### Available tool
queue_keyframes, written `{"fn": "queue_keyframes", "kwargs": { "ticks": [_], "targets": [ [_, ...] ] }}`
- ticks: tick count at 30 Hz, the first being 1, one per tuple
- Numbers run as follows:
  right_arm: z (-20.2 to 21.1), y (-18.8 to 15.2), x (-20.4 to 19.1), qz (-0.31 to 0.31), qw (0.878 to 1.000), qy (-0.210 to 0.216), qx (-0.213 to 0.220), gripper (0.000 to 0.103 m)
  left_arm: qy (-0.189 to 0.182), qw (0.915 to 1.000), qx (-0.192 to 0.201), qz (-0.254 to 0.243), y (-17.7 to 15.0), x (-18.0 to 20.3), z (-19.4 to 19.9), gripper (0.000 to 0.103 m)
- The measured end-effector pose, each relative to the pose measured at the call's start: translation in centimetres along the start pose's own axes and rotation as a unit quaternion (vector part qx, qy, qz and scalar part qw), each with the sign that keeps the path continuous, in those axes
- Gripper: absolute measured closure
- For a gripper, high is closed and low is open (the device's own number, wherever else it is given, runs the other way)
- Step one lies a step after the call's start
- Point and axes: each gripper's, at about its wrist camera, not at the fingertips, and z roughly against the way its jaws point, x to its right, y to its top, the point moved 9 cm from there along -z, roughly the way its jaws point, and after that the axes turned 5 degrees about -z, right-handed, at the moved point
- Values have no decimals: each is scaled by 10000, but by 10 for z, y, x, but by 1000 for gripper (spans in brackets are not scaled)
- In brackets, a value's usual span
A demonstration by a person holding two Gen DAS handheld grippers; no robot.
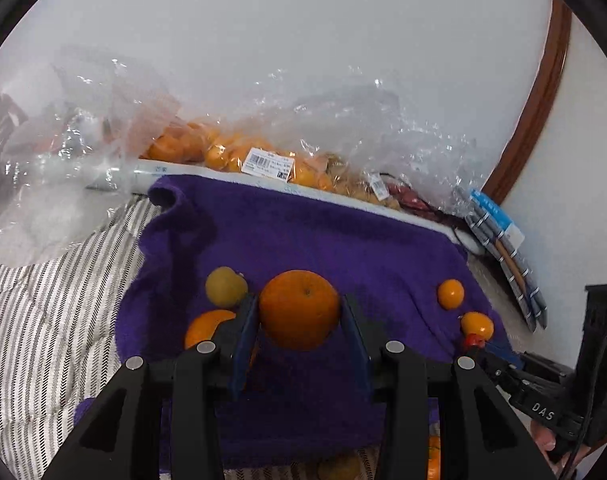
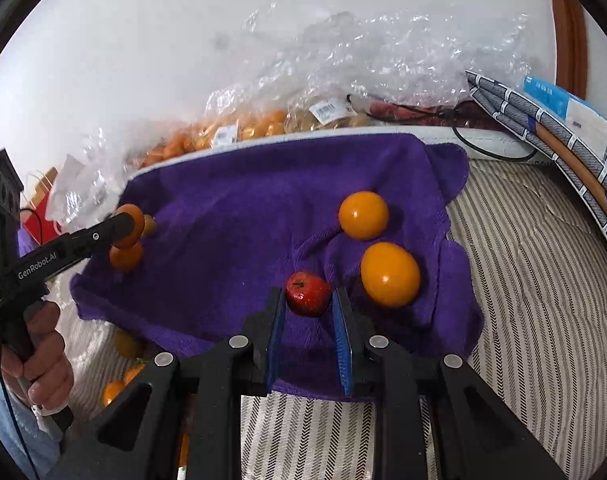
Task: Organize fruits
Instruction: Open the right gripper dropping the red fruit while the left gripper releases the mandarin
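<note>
A purple towel lies on a striped bedcover. In the left wrist view my left gripper is shut on a large orange. A yellow-green fruit and another orange lie just left of it. Two small oranges lie at the towel's right. In the right wrist view my right gripper is shut on a small red apple on the towel. Two small oranges lie to its right. The left gripper shows at the left with the orange.
Clear plastic bags of oranges and crumpled plastic lie along the white wall behind the towel. Folded striped packages lean at the right. More oranges lie on the striped bedcover below the towel's left edge.
</note>
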Motion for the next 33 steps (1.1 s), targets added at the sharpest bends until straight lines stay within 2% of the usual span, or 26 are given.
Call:
{"fn": "queue_keyframes", "kwargs": {
  "ticks": [3,7,10,14,24,26,28,33],
  "targets": [
    [-1,0,2,10,10000,-54,-8,78,-17,10000,-82,-25,-3,1,-4,64],
    [7,4,7,-140,9998,34,125,63,-94,9999,-119,-83,-5,5,-6,63],
    [13,9,9,-229,9993,71,272,60,-79,9995,-233,-186,-10,10,-11,63],
    [18,13,12,-339,9986,6,407,59,18,9988,-322,-363,-15,15,-14,63],
    [44,22,20,-306,9944,-534,861,59,69,9975,-531,-453,-20,15,-19,63],
    [53,18,15,-344,9951,-472,800,59,60,9977,-497,-447,-19,15,-17,62],
    [60,10,6,-292,9963,-346,730,59,-10,9983,-420,-407,-16,15,-13,56],
    [75,-23,-24,1,9985,-137,535,55,-116,9996,-189,-195,-8,11,0,55]
  ]
}}
